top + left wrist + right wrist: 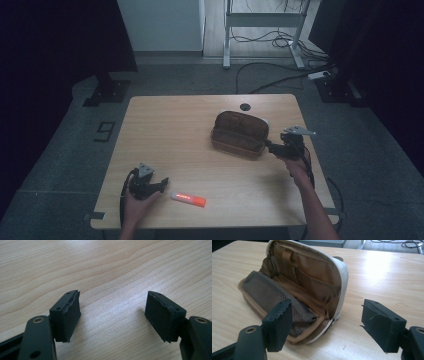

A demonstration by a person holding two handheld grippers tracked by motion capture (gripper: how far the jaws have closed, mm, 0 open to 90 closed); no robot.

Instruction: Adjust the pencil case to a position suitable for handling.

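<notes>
A brown pouch (239,134) lies unzipped and spread open on the wooden table (180,130), right of centre. In the right gripper view the pouch (294,287) shows a tan lining and a mesh pocket. My right gripper (271,147) hovers just off the pouch's right end, its jaws open with nothing between them (325,323). A white and orange tube (188,199) lies near the front edge. Just left of the tube rests my left gripper (164,182), open over bare wood (112,312).
A round cable hole (244,106) sits in the table behind the pouch. Beyond the table stand a white desk frame (262,30), loose cables (270,75) on the grey floor and dark curtains on both sides.
</notes>
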